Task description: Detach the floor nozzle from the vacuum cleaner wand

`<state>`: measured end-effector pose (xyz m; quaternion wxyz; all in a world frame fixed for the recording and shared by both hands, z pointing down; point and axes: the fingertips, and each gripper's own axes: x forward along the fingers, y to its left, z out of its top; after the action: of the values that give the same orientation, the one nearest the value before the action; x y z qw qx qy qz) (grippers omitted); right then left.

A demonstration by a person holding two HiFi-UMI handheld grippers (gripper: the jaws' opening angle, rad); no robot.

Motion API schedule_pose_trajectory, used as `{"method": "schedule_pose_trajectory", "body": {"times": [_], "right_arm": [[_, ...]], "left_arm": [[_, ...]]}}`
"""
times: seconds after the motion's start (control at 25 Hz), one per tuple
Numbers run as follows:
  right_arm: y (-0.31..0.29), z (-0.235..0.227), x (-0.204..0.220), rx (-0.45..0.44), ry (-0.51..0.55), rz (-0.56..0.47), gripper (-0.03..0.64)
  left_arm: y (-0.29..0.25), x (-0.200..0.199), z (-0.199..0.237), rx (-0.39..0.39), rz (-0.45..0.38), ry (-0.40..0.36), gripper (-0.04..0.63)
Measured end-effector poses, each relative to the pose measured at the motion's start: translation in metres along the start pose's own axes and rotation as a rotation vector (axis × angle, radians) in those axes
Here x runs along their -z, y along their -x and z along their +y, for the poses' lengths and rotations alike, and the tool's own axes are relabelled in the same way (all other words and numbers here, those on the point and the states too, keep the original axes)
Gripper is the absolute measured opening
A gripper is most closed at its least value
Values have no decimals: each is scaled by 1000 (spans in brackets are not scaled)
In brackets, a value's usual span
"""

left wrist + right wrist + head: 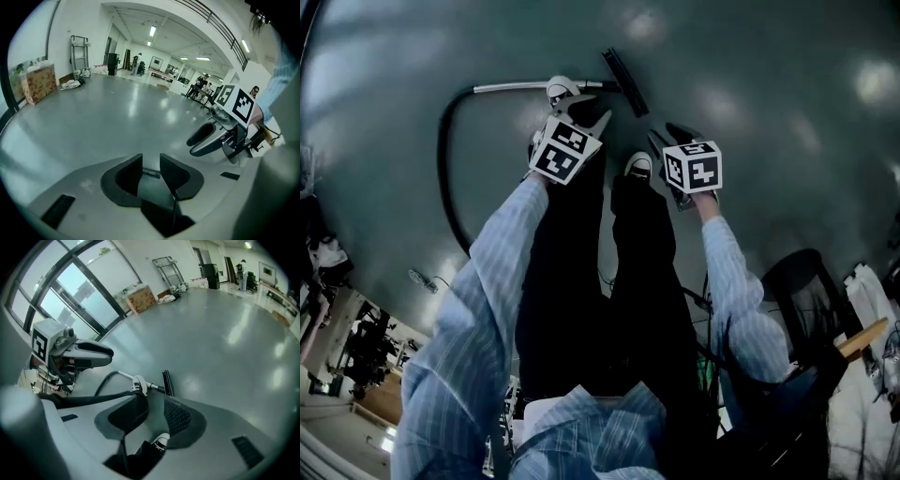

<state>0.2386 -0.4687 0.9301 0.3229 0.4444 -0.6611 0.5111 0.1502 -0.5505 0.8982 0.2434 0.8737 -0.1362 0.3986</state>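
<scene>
- The left gripper [589,112] is held low over the grey floor [750,84], its jaws parted with nothing between them.
- The right gripper [672,141] is beside it, jaws likewise apart and empty.
- Just beyond them, the vacuum wand [511,87] lies on the floor. The black floor nozzle [625,82] is joined to its right end, and a black hose [445,159] curves away on the left.
</scene>
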Motion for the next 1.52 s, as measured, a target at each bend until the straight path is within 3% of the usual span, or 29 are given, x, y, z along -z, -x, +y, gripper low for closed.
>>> {"method": "schedule_pose_trajectory", "body": {"times": [0.2, 0.48, 0.64, 0.76, 0.96, 1.12, 1.44, 1.52], "right_arm": [[-75, -25, 32, 48, 107, 110, 233], [-161, -64, 52, 87, 186, 165, 245], [-192, -83, 40, 84, 131, 135, 245], [-209, -89, 35, 87, 138, 121, 247], [-235, -97, 39, 89, 144, 131, 249], [-263, -103, 60, 82, 185, 192, 249], [-286, -119, 61, 157, 260, 174, 249], [-289, -120, 61, 167, 240, 172, 247]], "left_arm": [[-66, 48, 33, 0, 75, -21, 124], [-154, 131, 84, 2, 241, -110, 152], [-202, 146, 108, 49, 329, -265, 156], [-230, 160, 112, 76, 363, -312, 155], [-263, 204, 113, 116, 484, -463, 158], [-285, 228, 123, 106, 513, -468, 163], [-295, 227, 125, 139, 497, -394, 161], [-294, 231, 124, 150, 518, -415, 161]]}}
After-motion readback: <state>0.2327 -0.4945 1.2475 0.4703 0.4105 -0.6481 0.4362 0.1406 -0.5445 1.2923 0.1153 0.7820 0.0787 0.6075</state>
